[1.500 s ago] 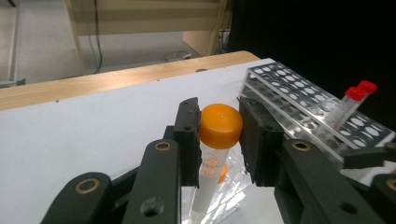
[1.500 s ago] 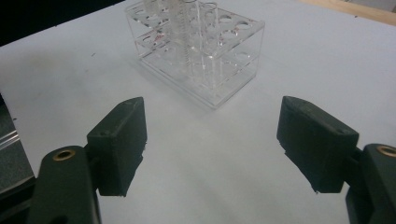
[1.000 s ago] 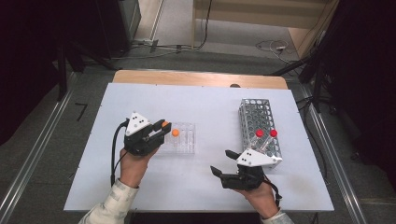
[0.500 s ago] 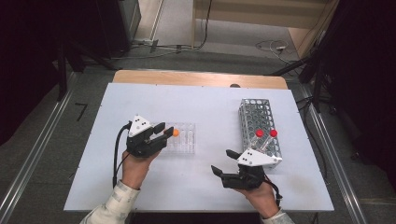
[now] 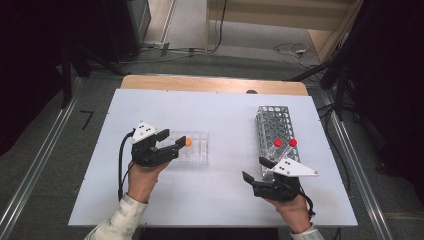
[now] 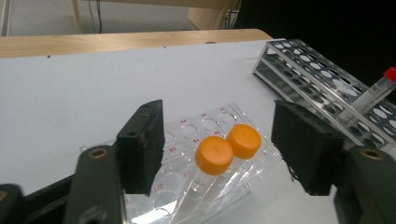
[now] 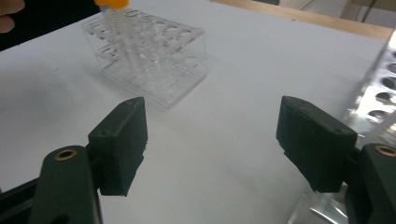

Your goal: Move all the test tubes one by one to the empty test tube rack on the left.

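Two clear tubes with orange caps stand side by side in a clear rack on the white bench. The left tool hovers over them – jaws just opened, caps between but untouched. The right tool gapes empty, near a metal rack; the tube bodies blur into the plastic.

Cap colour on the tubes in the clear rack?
Orange caps on the tubes in the clear rack; clearest in the left gripper view.
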`<state>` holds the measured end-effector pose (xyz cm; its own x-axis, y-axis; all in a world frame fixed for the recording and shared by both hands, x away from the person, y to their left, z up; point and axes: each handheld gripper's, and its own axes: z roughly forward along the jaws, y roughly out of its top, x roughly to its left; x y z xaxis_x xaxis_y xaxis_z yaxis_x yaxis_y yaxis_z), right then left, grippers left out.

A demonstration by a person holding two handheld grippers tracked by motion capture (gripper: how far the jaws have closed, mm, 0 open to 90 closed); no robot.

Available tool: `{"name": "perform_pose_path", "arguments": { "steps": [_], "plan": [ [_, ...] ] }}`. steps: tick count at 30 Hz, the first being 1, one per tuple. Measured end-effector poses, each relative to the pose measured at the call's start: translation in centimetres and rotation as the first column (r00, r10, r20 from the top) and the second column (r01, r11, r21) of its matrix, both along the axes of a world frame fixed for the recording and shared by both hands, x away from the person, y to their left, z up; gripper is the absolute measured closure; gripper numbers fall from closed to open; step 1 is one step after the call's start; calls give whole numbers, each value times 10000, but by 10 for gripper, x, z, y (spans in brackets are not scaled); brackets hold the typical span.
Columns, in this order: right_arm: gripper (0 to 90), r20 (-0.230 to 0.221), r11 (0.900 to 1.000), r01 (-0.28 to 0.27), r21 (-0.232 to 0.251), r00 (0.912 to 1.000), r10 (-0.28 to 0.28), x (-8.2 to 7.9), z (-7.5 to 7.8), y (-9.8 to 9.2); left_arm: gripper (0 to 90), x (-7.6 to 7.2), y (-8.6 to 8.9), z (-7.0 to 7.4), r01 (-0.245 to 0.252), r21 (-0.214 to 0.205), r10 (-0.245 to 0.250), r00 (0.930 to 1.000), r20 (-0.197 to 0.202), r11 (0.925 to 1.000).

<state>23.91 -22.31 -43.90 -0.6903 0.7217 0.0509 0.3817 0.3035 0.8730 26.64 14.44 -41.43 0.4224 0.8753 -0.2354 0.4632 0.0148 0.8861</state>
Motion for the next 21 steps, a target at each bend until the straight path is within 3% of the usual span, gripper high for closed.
{"name": "perform_pose_path", "arguments": {
  "steps": [6, 12, 16, 21],
  "plan": [
    [232, 73, 9976, 688, 86, 9976, -689, -1, 3, -24, 291, -2, -3, 2, 102, 314, -107, 9998, 164, 9995],
    [239, 191, 9891, 1471, 81, 9889, -1473, 0, 4, -46, 287, -4, -5, 4, 165, 272, -172, 9995, 280, 9995],
    [245, 430, 9714, 2373, -116, 9707, -2366, 5, 0, -61, 287, -5, -6, 5, 179, 346, -191, 9992, 361, 9992],
    [298, 430, 9480, 3182, 70, 9471, -3181, 19, -8, -76, 287, -4, -7, 4, 170, 377, -183, 9992, 352, 9991]
  ]
}}
